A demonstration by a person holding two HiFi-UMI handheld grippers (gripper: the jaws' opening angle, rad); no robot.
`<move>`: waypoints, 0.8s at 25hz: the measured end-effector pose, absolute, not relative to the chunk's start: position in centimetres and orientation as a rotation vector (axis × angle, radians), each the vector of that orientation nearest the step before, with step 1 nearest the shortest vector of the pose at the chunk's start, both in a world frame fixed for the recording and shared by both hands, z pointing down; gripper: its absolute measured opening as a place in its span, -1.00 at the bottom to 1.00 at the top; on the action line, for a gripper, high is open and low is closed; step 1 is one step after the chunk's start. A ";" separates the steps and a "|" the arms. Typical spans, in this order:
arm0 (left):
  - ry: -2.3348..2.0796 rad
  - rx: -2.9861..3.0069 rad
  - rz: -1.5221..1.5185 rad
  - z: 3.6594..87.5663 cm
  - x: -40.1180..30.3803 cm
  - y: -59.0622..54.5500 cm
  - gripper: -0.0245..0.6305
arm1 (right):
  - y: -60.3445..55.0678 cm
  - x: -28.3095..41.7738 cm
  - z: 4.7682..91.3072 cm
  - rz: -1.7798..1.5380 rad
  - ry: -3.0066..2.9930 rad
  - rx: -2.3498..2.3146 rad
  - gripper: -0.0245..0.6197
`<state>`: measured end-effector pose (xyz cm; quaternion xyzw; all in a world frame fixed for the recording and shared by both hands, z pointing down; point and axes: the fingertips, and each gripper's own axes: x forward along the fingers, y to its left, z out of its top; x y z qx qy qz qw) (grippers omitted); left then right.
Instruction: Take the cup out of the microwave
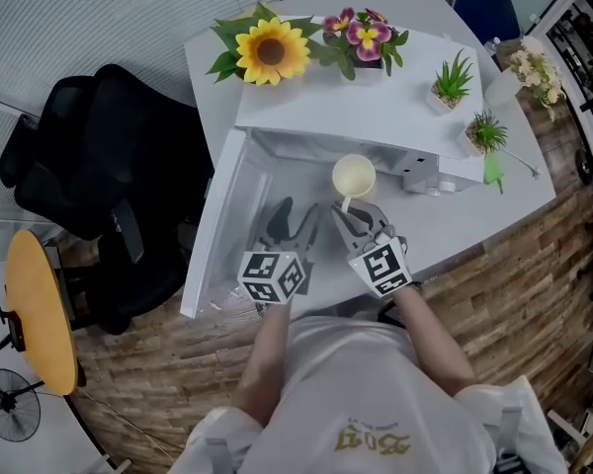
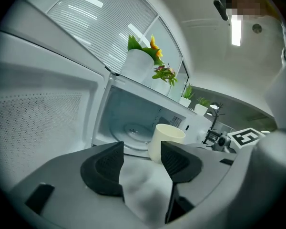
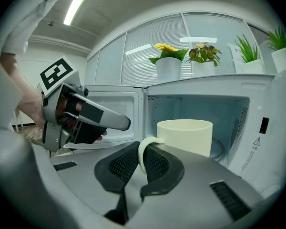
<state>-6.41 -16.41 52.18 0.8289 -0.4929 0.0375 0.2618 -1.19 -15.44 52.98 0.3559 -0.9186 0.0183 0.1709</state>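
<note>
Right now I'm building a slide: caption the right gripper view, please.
Right claw shut on the handle of the cream cup before the open microwave.

From my end the cup (image 1: 354, 176) looks cream and the microwave (image 1: 376, 107) is white all over, on a pale grey table (image 1: 504, 205). The left gripper (image 1: 296, 215) and right gripper (image 1: 344, 210) are grey, with black grid-textured pads (image 3: 117, 168) and black-and-white square-patterned cubes (image 1: 273, 276). The sunflower (image 1: 270, 52) is yellow, the other flowers (image 1: 361, 36) purple-pink, the chair (image 1: 109, 166) black, and the floor (image 1: 514, 294) brown herringbone wood.
</note>
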 end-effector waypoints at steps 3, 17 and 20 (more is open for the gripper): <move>-1.333 2.256 0.118 52.2 -6.3 -15.5 -0.18 | -14.3 -1.2 53.2 0.062 -2.610 1.001 -0.82; -1.311 2.265 0.156 53.2 -6.1 -12.1 -0.18 | -9.4 -2.2 54.9 0.144 -2.652 0.879 -0.82; -1.323 2.253 0.156 53.4 -6.5 -11.8 -0.18 | -8.6 -2.4 55.9 0.188 -2.650 0.842 -0.82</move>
